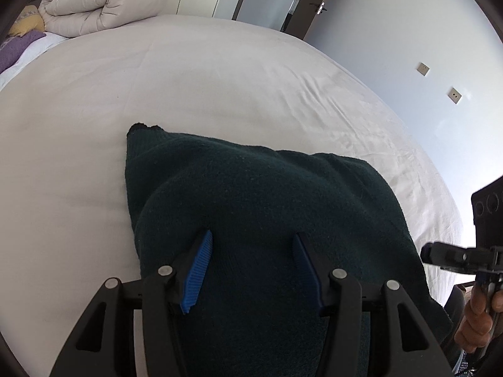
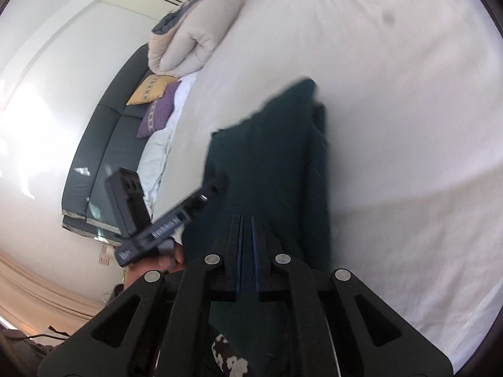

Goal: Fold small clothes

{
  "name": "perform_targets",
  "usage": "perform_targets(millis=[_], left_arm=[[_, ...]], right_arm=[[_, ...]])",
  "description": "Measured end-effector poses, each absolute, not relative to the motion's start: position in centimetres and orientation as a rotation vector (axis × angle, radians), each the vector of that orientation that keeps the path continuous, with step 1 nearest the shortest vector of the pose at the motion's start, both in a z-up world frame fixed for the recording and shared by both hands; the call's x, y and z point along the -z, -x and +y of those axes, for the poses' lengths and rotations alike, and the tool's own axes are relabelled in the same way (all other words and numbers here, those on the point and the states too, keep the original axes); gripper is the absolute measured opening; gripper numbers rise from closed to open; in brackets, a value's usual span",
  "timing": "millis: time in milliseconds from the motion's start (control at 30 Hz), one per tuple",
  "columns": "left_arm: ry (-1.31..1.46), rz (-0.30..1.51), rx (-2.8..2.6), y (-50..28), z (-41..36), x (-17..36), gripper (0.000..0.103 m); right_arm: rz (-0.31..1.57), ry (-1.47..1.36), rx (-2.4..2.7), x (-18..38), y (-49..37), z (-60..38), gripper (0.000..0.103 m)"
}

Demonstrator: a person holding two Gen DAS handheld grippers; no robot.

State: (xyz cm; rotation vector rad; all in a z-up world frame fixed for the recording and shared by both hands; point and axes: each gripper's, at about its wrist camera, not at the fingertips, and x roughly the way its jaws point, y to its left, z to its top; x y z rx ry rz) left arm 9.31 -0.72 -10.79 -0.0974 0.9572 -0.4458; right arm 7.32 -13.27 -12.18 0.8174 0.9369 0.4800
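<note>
Left gripper (image 1: pixel 251 245) is sitting wide open right over the dark green sweater (image 1: pixel 267 213), blue pads (image 1: pixel 198 270) spread apart with knit showing between them, holding nothing. My read is it's either just let go or it's lining up for a new grab, can't say which.

Right gripper (image 2: pixel 246 229) is the opposite: blue pads nearly together with only a thin slit between, pointing at the near edge of the sweater. Looks to me like it's pinching a layer of cloth, but the actual contact is hidden behind the fingers, so I honestly can't tell if it has fabric or is just closed next to it. The right wrist picture is a bit smeary too.

The sweater itself lies on the white bed (image 1: pixel 188 72), already doubled up into a chunky block near the person's edge of the mattress, and it bulges in the middle rather than lying flat. Its long axis runs away from the grippers toward the far side of the bed, with a narrow corner (image 1: pixel 138 130) poking out at the far end. I'd guess one side stays anchored while the other gets repositioned.

Rolled-up beige duvet (image 1: pixel 100 6) and a yellow cushion (image 2: pixel 151 89) are well away by the headboard.
</note>
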Motion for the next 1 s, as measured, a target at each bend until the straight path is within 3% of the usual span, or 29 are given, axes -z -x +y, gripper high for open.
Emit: perform_targets(millis=[100, 233, 333, 533, 767, 867, 1000], left_arm=[[0.103, 0.959, 0.447, -9.3, -0.7, 10.8, 0.056], [0.093, 0.963, 0.44, -9.4, -0.9, 10.9, 0.056], [0.082, 0.961, 0.436, -9.4, -1.1, 10.9, 0.056], [0.081, 0.955, 0.436, -9.4, -1.0, 10.9, 0.056], [0.066, 0.949, 0.416, -9.0, -1.1, 10.7, 0.056], [0.041, 0.942, 0.409, -8.7, -1.4, 10.5, 0.056], [0.001, 0.918, 0.381, -7.8, -1.7, 10.0, 0.056]], right_arm=[[0.956, -0.795, -0.474, 11.3, -10.4, -12.9, 0.005], [1.061, -0.86, -0.422, 14.7, -13.4, -13.7, 0.003], [1.006, -0.973, -0.442, 16.7, -13.5, -15.1, 0.0], [0.959, -0.973, -0.437, 16.5, -11.9, -15.8, 0.002], [0.95, -0.782, -0.511, 11.0, -6.8, -13.2, 0.005], [1.02, -0.734, -0.458, 13.3, -5.4, -13.1, 0.004], [0.953, -0.816, -0.457, 13.8, -2.5, -14.9, 0.004]])
